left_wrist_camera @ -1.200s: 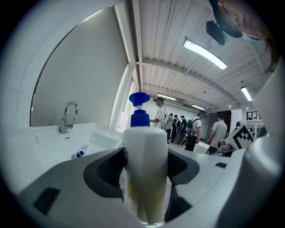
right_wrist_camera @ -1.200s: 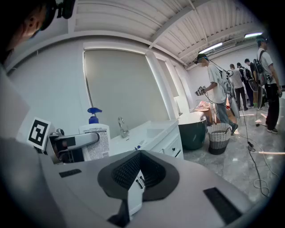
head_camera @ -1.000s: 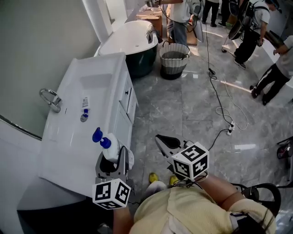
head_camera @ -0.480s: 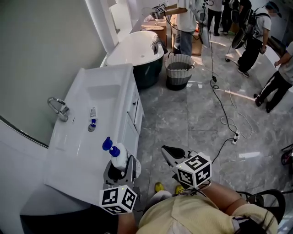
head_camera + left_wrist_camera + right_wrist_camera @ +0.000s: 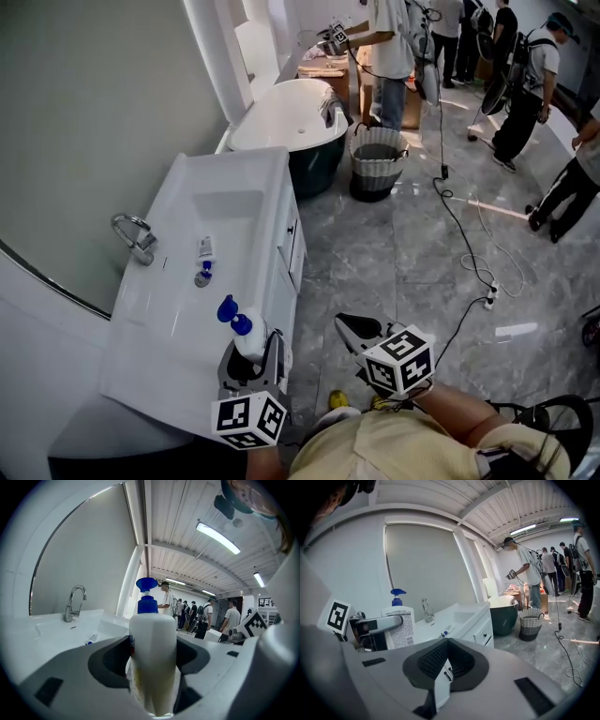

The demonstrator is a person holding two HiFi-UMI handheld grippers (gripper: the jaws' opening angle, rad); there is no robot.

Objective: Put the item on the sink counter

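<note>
At lower left of the head view, the left claw stays clamped on the pump bottle, now slightly further over the white surface edge, so placing seems near, while the right claw hangs closed, empty.

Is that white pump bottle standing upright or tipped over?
Upright: the pump bottle stands vertical between the jaws of the left gripper, which are shut on it, and its blue nozzle points straight up.
</note>
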